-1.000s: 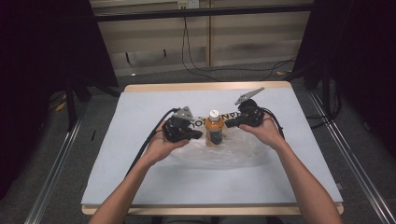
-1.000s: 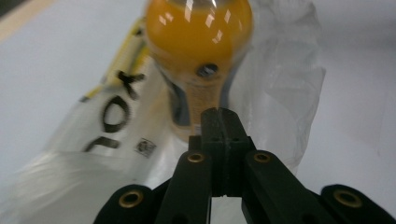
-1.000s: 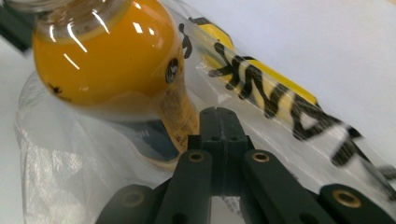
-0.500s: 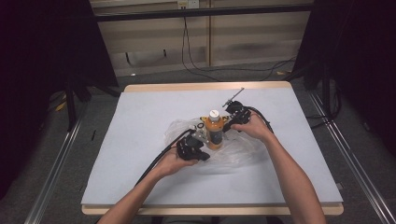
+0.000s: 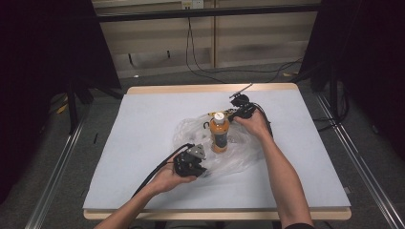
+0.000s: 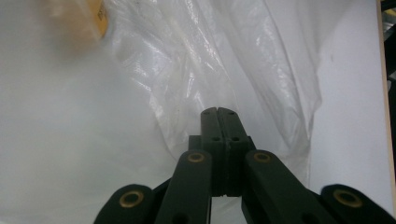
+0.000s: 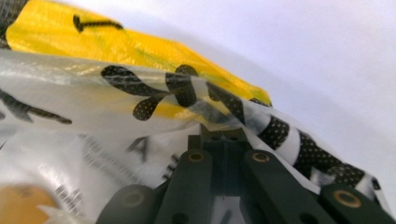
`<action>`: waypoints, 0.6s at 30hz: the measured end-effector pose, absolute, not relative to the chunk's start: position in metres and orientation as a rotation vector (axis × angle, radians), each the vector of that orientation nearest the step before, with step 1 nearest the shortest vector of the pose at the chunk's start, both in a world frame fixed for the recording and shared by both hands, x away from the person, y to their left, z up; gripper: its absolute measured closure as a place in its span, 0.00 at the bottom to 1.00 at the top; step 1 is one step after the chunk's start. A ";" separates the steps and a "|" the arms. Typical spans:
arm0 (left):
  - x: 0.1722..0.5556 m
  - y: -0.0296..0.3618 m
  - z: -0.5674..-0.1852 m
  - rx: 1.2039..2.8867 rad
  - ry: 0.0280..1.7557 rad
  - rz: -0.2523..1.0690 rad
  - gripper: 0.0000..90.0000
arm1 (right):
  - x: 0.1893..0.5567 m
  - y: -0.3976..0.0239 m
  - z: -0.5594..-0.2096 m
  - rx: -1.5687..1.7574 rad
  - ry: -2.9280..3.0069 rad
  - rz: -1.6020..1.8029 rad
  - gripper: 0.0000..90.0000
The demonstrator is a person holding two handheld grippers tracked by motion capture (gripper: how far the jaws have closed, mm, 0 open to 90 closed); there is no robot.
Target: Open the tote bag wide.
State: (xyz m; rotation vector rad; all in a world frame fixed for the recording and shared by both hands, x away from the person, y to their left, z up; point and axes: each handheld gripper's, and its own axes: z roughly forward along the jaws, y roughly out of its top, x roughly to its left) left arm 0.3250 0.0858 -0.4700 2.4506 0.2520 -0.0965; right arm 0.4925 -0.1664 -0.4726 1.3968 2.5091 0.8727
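1. An orange bottle (image 5: 219, 133) stands upright near the middle of the table (image 5: 143, 124), its long axis vertical, inside a clear plastic bag (image 5: 239, 152) spread around its base.
2. The left gripper (image 5: 199, 168) sits at the bag's near edge, jaws pressed together on a fold of film.
3. The right gripper (image 5: 231, 114) is at the far edge beside the bottle's cap, jaws clenched on the printed rim.
4. The bottle stands between the two grippers, nearer the right; lifting both edges would likely draw the bag up around it.
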 end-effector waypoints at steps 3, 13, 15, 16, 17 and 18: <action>0.329 0.087 -0.471 2.434 0.271 -0.103 1.00 | 0.492 -0.167 -0.474 1.414 2.474 0.883 1.00; 0.344 0.098 -0.468 2.336 0.387 -0.114 1.00 | 0.478 -0.167 -0.462 1.307 2.496 1.028 1.00; 0.346 0.101 -0.465 2.326 0.387 -0.114 1.00 | 0.473 -0.168 -0.454 1.289 2.475 1.062 1.00; 0.347 0.102 -0.465 2.291 0.403 -0.123 1.00 | 0.471 -0.167 -0.450 1.271 2.480 1.078 1.00; 0.348 0.103 -0.464 2.274 0.412 -0.115 1.00 | 0.467 -0.166 -0.447 1.252 2.478 1.071 1.00; 0.348 0.104 -0.462 2.272 0.414 -0.102 1.00 | 0.464 -0.166 -0.443 1.235 2.480 1.075 1.00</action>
